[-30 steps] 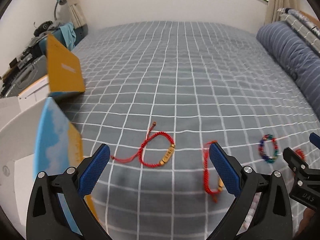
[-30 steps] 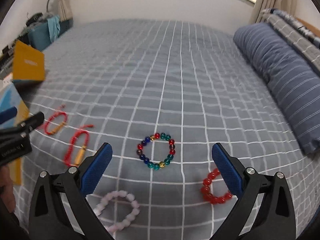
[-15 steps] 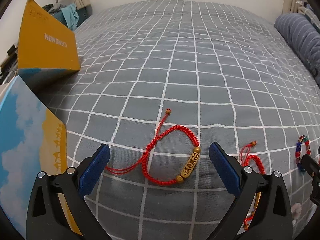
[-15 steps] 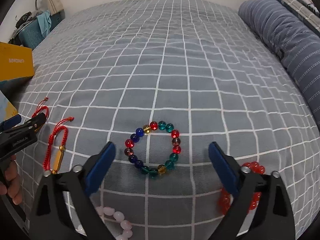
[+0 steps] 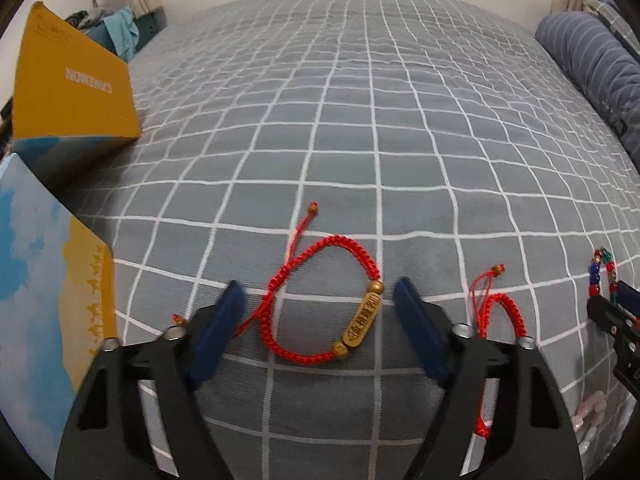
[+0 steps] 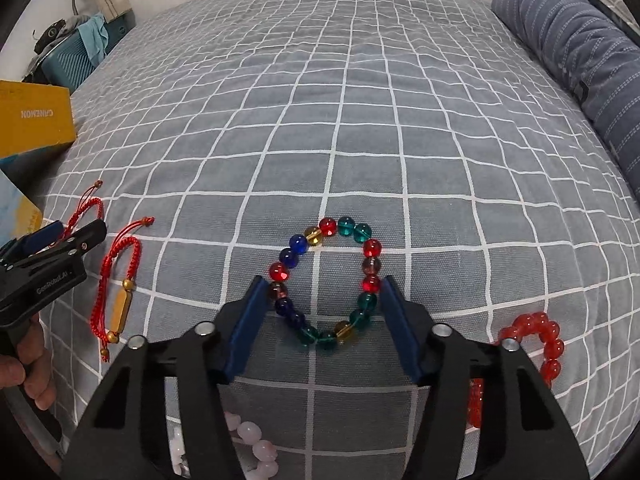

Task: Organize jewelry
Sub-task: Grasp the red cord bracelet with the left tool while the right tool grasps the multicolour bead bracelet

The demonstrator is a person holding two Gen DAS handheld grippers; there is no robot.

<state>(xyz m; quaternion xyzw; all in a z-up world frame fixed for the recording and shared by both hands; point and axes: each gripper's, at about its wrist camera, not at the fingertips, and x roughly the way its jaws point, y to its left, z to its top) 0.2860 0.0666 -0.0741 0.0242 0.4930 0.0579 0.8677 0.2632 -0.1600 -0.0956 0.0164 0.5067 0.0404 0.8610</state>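
Two blue fingers of the left claw [image 5: 318, 306] stand spread, holding nothing, with a red cord bracelet [image 5: 326, 300] lying on the bedspread [image 5: 360, 120] between them; a second red bracelet [image 5: 496, 312] lies just to their right; the right claw [image 6: 322, 300], likewise spread and empty, flanks a bead bracelet [image 6: 328, 282]; red beads [image 6: 536, 340] lie to its right.

Your left tool [image 5: 318, 312] straddles the cord bracelet [image 5: 320, 300] on the bed [image 5: 360, 120]; second cord bracelet [image 5: 496, 312] just to its right. Your right tool [image 6: 322, 306] brackets the mixed bead bracelet [image 6: 328, 284]. Bead loop [image 6: 536, 344] lies right of it, another [image 6: 252, 440] near-left. Boxes [image 5: 68, 84] sit far left.
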